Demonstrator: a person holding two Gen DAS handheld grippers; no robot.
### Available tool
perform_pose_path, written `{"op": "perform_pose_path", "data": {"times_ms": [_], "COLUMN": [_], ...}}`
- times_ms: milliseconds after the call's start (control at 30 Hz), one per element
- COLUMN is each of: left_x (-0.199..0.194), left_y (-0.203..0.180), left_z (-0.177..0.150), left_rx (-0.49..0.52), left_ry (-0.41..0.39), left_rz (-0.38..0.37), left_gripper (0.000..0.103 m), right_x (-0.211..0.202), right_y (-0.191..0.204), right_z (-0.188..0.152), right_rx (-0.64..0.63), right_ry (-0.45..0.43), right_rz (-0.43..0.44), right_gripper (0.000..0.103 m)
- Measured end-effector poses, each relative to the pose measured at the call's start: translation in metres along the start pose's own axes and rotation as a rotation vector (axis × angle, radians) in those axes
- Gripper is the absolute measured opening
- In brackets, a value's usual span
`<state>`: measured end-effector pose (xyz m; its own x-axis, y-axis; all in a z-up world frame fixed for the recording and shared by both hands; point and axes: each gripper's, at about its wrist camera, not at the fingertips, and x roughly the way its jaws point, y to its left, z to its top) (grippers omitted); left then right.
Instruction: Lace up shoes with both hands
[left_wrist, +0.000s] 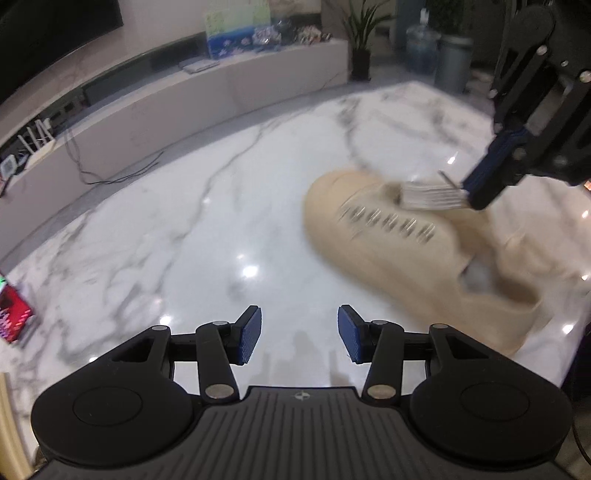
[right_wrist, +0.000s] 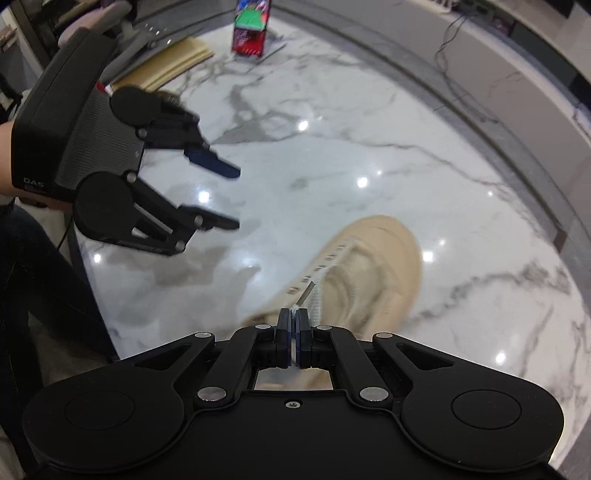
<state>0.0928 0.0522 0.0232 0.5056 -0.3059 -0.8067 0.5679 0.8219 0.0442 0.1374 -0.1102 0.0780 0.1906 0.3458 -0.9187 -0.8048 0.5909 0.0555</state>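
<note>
Barely begun: a beige shoe (right_wrist: 369, 273) lies on the marble bench (right_wrist: 332, 147), eyelets empty.
Right gripper (right_wrist: 294, 317) fingers pinch the white lace (left_wrist: 428, 194) near its tip above the shoe; left gripper (left_wrist: 299, 332) half open, empty.

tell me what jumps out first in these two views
A tan lace-up shoe lies on the glossy white marble table, blurred by motion. Above it, the right claw is shut on the flat white shoelace, its tip poking out past the pads. The left claw hangs open and empty over bare marble, beside the shoe.
</note>
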Motion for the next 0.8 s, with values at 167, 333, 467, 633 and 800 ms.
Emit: {"op": "perform_pose_path", "data": {"times_ms": [167, 333, 467, 633, 800], "left_x": [0.007, 0.011, 0.006, 0.008, 0.014], "left_y": [-0.011, -0.022, -0.036, -0.044, -0.044], "left_z": [0.015, 0.028, 0.038, 0.041, 0.04], "left_rx": [0.001, 0.005, 0.001, -0.021, -0.02], "left_ry": [-0.012, -0.027, -0.065, -0.081, -0.066], "left_rz": [-0.026, -0.046, -0.105, -0.161, -0.139], "left_gripper": [0.044, 0.044, 0.044, 0.044, 0.044], "right_x": [-0.051, -0.069, -0.057, -0.036, -0.02], "right_y": [-0.03, -0.057, -0.06, -0.039, -0.024], "right_z": [-0.033, -0.083, -0.1, -0.08, -0.054], "right_rx": [0.11, 0.193, 0.195, 0.112, 0.059], "right_ry": [-0.092, -0.027, 0.029, -0.003, -0.036], "right_rz": [-0.09, -0.239, -0.262, -0.18, -0.126], "right_gripper": [0.001, 0.001, 0.001, 0.001, 0.001]}}
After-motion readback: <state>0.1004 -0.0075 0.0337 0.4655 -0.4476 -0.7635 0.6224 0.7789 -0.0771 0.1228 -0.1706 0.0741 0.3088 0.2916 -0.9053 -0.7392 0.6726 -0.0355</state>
